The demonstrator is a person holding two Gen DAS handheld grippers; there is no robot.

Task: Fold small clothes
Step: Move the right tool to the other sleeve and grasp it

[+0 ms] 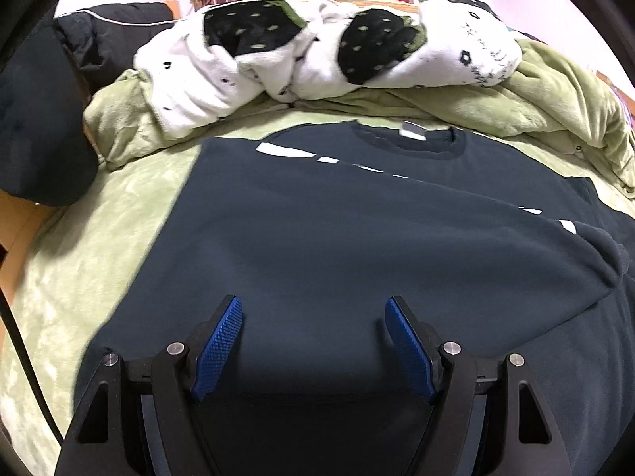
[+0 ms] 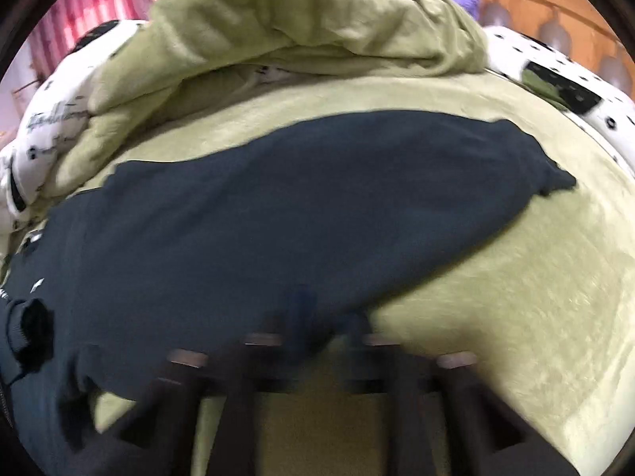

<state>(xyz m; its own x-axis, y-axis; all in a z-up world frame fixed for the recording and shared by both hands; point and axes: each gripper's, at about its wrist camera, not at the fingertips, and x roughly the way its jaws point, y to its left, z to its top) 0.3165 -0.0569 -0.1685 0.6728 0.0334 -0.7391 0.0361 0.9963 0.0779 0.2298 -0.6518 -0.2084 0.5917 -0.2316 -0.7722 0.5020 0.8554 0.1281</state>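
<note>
A dark navy sweatshirt [image 1: 337, 238] lies flat on the green bed cover [image 1: 79, 261], collar and grey tag [image 1: 412, 131] at the far side, with one sleeve folded across its front. My left gripper [image 1: 313, 317] hovers over its lower middle, blue pads [image 1: 218, 345] wide apart and empty. In the right wrist view the sweatshirt's other sleeve [image 2: 357, 182] stretches out to the right over the cover [image 2: 516, 297]. My right gripper [image 2: 329, 325] is heavily blurred at the sleeve's near edge; its fingers cannot be made out.
A white blanket with black dotted patches [image 1: 301, 51] and a bunched green blanket [image 1: 555, 95] are piled at the far side. A dark jacket [image 1: 43, 119] lies at the left. The bed's wooden edge [image 1: 16, 238] and a black cable [image 1: 24, 357] are at the left.
</note>
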